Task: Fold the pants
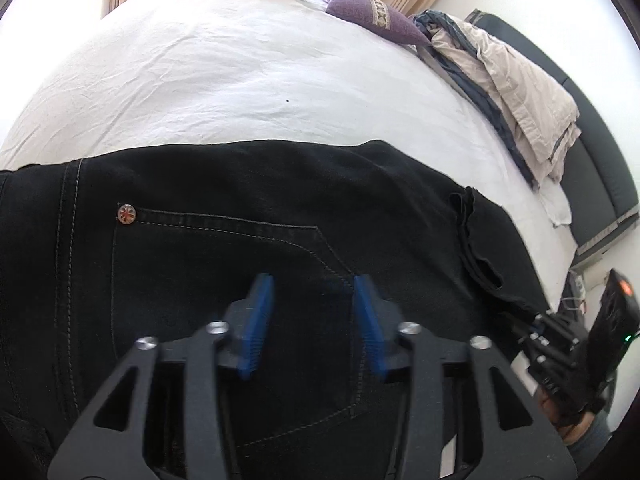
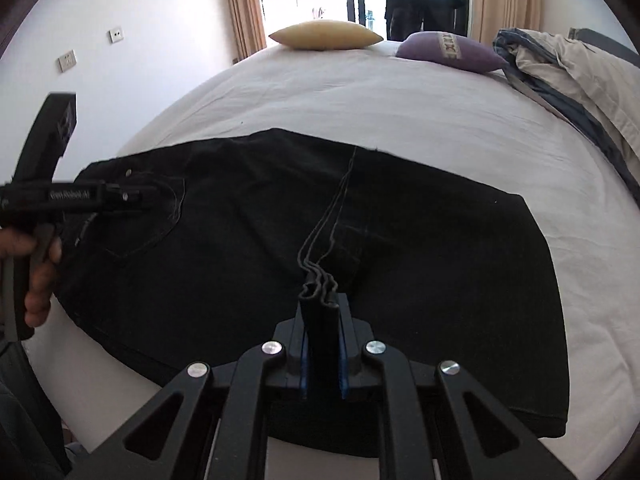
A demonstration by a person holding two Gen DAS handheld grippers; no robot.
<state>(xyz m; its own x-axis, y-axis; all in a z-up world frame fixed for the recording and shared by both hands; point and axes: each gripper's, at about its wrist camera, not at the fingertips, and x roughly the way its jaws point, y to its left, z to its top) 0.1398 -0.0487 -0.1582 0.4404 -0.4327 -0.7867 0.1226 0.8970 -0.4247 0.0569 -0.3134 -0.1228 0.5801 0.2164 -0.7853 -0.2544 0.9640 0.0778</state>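
Right gripper [image 2: 323, 312] is closest to the lens here, blue pads squeezed together on a bunched stack of black denim edges, so it's clamped on the pants [image 2: 280, 248]. From that pinch a ridge of layered hems runs away across the fabric. Those pants are spread flat over the near part of the bed [image 2: 360, 100], on its white sheet, folded over at least once I think, though the black cloth makes the layers hard to read.

Left gripper [image 1: 314, 320] has its pads apart, holding nothing, right over the back pocket [image 1: 224, 264], with a metal rivet [image 1: 126, 214] at the pocket's corner. Whether it touches the cloth, can't tell.

Further back on the bed: yellow pillow [image 2: 325, 34], purple cushion [image 2: 450, 51], and a rumpled beige blanket [image 1: 520, 92] along the right edge.
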